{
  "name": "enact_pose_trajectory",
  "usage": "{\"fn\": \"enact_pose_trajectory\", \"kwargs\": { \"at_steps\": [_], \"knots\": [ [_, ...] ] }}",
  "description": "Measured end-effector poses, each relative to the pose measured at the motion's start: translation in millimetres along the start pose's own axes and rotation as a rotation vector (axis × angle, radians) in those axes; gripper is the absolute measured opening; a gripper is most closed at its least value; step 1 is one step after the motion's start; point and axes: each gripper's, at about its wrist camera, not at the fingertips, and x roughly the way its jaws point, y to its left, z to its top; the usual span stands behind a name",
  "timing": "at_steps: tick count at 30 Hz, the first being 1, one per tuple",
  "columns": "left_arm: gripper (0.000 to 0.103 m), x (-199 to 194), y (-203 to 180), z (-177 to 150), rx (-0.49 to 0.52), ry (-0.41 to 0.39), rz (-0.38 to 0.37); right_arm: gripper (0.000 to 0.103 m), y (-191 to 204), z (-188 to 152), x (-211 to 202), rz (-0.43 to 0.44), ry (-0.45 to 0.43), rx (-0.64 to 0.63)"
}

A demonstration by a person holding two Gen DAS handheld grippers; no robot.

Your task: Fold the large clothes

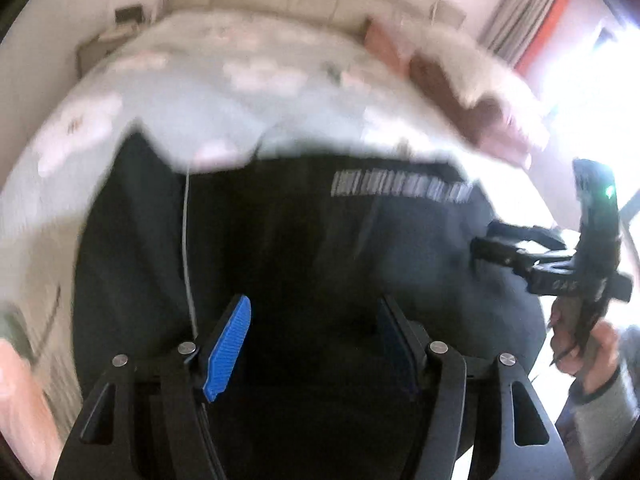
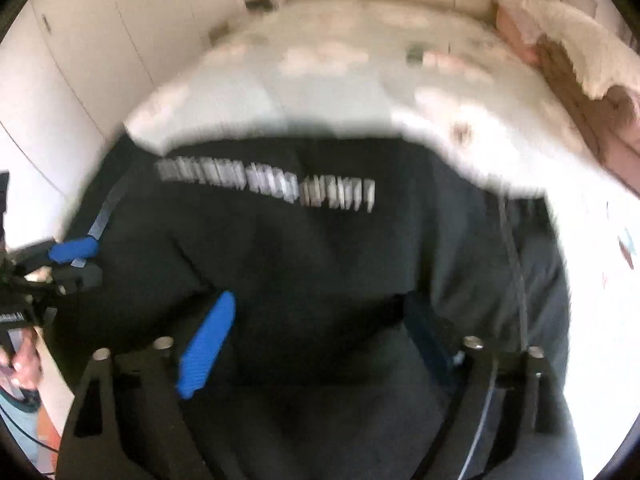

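Observation:
A large black garment (image 1: 304,224) with a white barcode-like print (image 1: 400,188) lies spread over the near part of a bed. A thin white cord (image 1: 186,240) runs down its left side. My left gripper (image 1: 312,304) hovers over the dark cloth, its blue pads apart and nothing pinched. In the right wrist view the same garment (image 2: 320,248) and print (image 2: 268,184) fill the middle, and my right gripper (image 2: 320,300) stands open above it. Each gripper shows in the other's view: the right gripper (image 1: 480,242) at the garment's right edge, the left gripper (image 2: 86,264) at its left edge. Both pictures are blurred.
The bed has a pale sheet (image 1: 208,92) with pink patches. Brown and pink pillows (image 1: 448,84) under a white fluffy throw (image 2: 580,52) lie at the far right. White cupboard doors (image 2: 80,52) stand to the left, a curtain (image 1: 528,16) and bright window to the right.

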Motion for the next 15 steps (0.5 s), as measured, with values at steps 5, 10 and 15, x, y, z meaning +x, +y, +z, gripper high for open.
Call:
{"fn": "enact_pose_trajectory", "kwargs": {
  "at_steps": [5, 10, 15],
  "knots": [
    [0.067, 39, 36, 53, -0.167, 0.022, 0.139, 0.068, -9, 35, 57, -0.059, 0.134, 0.064],
    [0.067, 94, 87, 51, -0.316, 0.148, 0.111, 0.072, -48, 33, 94, 0.029, 0.173, 0.217],
    [0.067, 69, 68, 43, -0.214, 0.125, 0.111, 0.068, -49, 25, 61, 0.047, 0.113, 0.185]
  ]
}}
